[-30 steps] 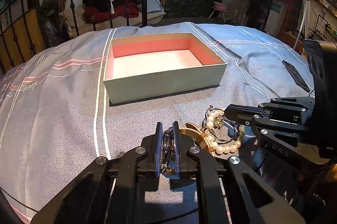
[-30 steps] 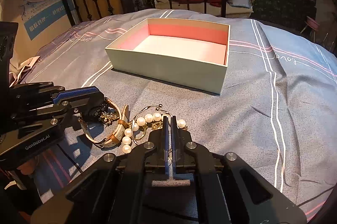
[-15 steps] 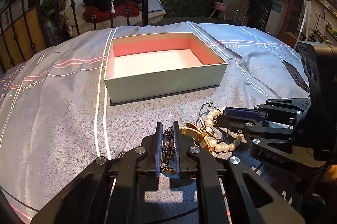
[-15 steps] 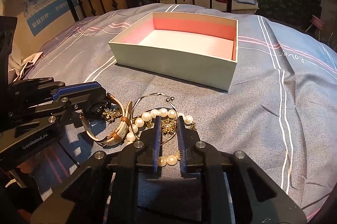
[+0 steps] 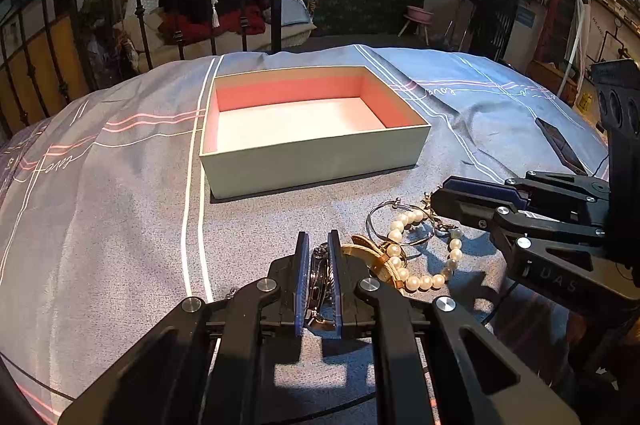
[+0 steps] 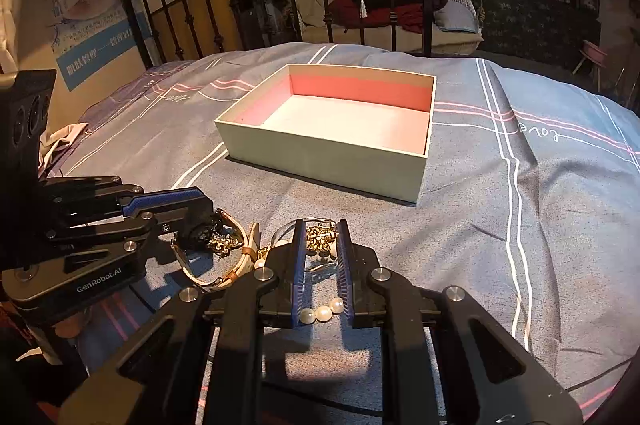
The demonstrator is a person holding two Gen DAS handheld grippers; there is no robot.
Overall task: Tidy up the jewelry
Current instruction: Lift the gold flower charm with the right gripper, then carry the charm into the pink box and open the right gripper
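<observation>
The open box (image 5: 312, 161) with pink inside walls sits on the blue bed cover (image 5: 100, 205) at about 12 o'clock from both grippers, well apart from them, and the jewelry lies in a small heap close in front of the fingers. The left gripper (image 5: 318, 257) is squeezed tight on a watch (image 5: 320, 277), with the pearl bracelet (image 5: 420, 253) just beside it at 2 o'clock. The right gripper (image 6: 320, 245) has its fingers a little apart, with a gold charm (image 6: 320, 239) and some pearls between them, but I cannot tell if the pads press on them.
</observation>
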